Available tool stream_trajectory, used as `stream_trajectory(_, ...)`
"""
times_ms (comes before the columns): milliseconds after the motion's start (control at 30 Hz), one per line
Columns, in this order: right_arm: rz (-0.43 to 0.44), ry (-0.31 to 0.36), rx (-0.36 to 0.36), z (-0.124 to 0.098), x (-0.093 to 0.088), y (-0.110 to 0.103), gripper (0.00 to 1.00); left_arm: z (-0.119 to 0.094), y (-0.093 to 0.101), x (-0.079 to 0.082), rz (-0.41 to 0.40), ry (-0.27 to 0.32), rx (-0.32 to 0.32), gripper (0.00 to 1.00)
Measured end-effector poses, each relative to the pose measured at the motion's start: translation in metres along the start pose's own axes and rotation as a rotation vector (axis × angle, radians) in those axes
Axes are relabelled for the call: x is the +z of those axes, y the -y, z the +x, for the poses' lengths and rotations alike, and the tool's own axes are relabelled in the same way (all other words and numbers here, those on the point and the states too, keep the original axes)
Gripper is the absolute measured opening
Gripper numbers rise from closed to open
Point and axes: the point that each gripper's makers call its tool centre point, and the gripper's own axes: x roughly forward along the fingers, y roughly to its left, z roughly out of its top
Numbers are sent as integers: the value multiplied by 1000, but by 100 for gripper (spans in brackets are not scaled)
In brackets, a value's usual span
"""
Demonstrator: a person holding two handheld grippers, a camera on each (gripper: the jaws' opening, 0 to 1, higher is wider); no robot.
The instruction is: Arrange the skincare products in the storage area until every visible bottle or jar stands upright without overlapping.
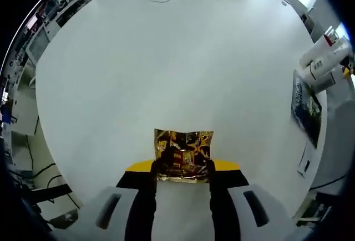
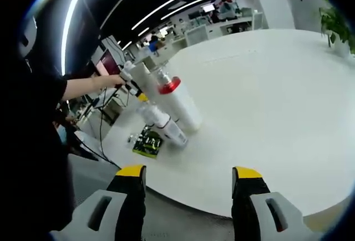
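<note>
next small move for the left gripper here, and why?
Probably carry the gold packet, clamped in the left gripper, toward the white bottles and set it down there. It's held over bare white table, apart from the group. The right gripper is open and holds nothing.

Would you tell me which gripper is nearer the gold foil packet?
Left. The left gripper is closed on the gold foil packet over the white table; the right gripper hangs open, nothing between its jaws.
</note>
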Motion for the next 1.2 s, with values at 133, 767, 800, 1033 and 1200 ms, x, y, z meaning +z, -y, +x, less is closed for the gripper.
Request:
stream_trajectory(133,0,-1,1,0,0,-1,63,0,-2,-1,-22,34,4,34)
stream_trajectory(767,-10,-4,11,1,0,-4,63,-16,37,5,-115,185,7,6)
stream_trajectory(800,-11,-2,11,1,0,-3,63,-14,33,5,-124,189,14,4)
stream_trajectory(1033,-33,21,12,0,5,-5,61,-18,48,5,-151,203,-7,3)
stream_trajectory(1200,-94,54,4,-2,12,-8,54,-26,58,8,-155,228,-30,3)
